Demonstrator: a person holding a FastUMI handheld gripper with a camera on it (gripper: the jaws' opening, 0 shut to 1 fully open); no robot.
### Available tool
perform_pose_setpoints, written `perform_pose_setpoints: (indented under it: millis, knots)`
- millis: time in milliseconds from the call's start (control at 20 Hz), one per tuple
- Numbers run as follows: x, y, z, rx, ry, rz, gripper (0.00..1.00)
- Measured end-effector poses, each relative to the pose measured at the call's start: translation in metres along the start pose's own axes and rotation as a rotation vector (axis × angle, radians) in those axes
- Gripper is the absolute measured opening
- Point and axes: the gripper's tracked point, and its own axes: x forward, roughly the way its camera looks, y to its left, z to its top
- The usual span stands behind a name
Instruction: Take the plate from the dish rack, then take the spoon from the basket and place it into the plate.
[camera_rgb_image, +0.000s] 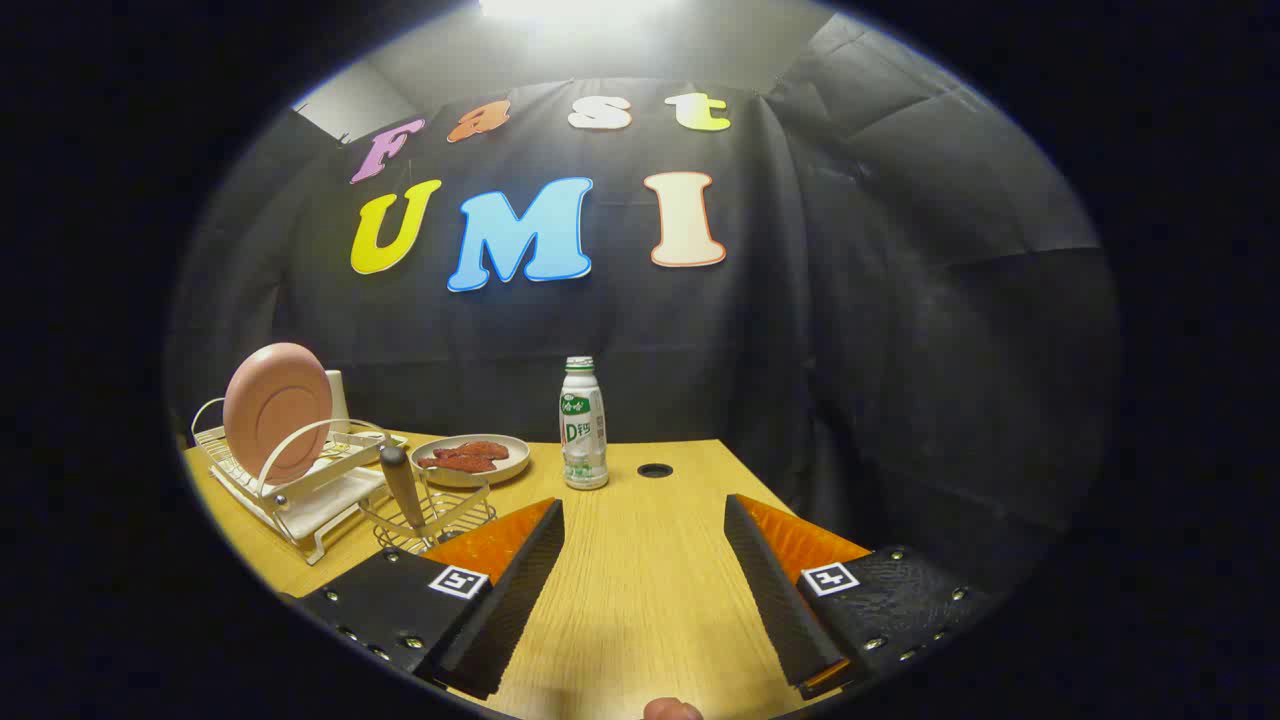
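A pink plate (277, 408) stands upright in a white dish rack (300, 485) at the far left of the wooden table (640, 580). Just right of the rack is a wire basket (435, 515) with a spoon's dark handle (402, 487) sticking up out of it. My gripper (645, 510) hovers over the table with its fingers wide apart and nothing between them. The rack and basket lie ahead and to the left of the left finger (520, 570); part of the basket is hidden behind that finger.
Beyond the basket sits a beige dish (470, 462) holding red-brown food. A white and green bottle (583, 424) stands just ahead of the fingers, with a round hole (655, 470) in the tabletop to its right. The table's right edge runs past the right finger.
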Motion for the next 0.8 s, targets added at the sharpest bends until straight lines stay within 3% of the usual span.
perform_pose_setpoints:
  millis: [300,400,800]
  knots:
    - [-0.050,0.022,0.088,-0.024,-0.021,0.005,0.98]
    - [-0.064,0.046,0.112,-0.006,-0.014,0.040,0.98]
    - [-0.074,0.122,0.174,-0.011,-0.034,0.079,0.98]
